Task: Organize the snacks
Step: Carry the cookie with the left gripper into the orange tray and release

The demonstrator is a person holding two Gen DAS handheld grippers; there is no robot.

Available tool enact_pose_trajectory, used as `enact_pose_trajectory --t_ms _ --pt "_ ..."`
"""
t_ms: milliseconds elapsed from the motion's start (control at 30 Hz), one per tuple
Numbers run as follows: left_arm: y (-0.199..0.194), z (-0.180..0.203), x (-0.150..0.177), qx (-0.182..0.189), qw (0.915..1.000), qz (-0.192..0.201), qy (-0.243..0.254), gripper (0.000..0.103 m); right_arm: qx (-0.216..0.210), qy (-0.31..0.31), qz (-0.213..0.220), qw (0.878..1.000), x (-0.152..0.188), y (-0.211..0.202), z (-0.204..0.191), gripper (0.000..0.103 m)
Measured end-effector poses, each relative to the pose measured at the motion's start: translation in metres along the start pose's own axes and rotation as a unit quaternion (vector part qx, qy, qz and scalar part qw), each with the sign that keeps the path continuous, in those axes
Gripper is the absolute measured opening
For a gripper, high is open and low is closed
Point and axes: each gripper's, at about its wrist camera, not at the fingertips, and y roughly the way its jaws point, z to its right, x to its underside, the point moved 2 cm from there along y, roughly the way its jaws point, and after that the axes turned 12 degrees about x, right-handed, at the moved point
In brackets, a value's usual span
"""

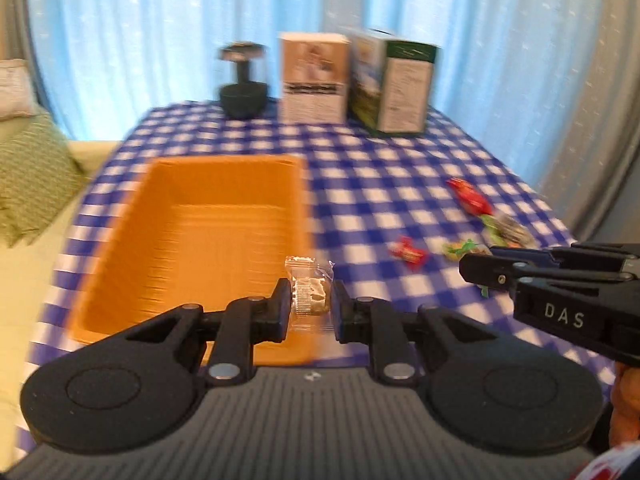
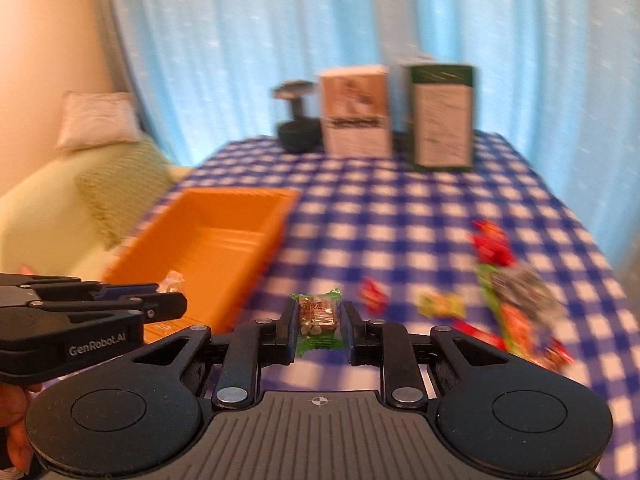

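My left gripper (image 1: 311, 300) is shut on a clear-wrapped biscuit snack (image 1: 310, 292), held above the near right corner of the orange tray (image 1: 128, 216). In the right wrist view my right gripper (image 2: 318, 322) is shut on a green-wrapped snack (image 2: 318, 320) above the checked cloth, just right of the orange tray (image 2: 240, 208). The right gripper (image 1: 472, 270) shows from the side at the right edge of the left view. The left gripper (image 2: 176, 304) enters from the left of the right view, its clear-wrapped snack (image 2: 172, 280) poking out. Loose wrapped snacks (image 2: 508, 280) lie on the cloth to the right.
At the table's far edge stand a dark glass jar (image 1: 242, 80), a tan box (image 1: 314, 76) and a green box (image 1: 394, 82). Blue curtains hang behind. A sofa with a green cushion (image 1: 28, 176) lies left of the table (image 1: 380, 184). A hand (image 2: 16, 432) grips the left gripper's handle.
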Motion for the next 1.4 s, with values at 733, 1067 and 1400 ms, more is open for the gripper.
enact_pose_trajectory --t_ms 733,1067,1400 --pt "0.015 -0.122 -0.003 -0.032 0.9985 -0.021 -0.039 0.024 -0.069 -0.044 -0.039 0.996 -0.015 0.083 -0.103 0.023" --pt "-0.009 -0.133 0.007 -0.052 0.9974 -0.006 -0.049 0.035 -0.093 -0.042 -0.048 0.994 -0.014 0.087 -0.109 0.023" --pt "-0.027 -0.128 0.013 -0.049 0.9964 0.006 -0.069 0.052 -0.089 -0.018 -0.025 0.996 -0.014 0.058 -0.085 0.061"
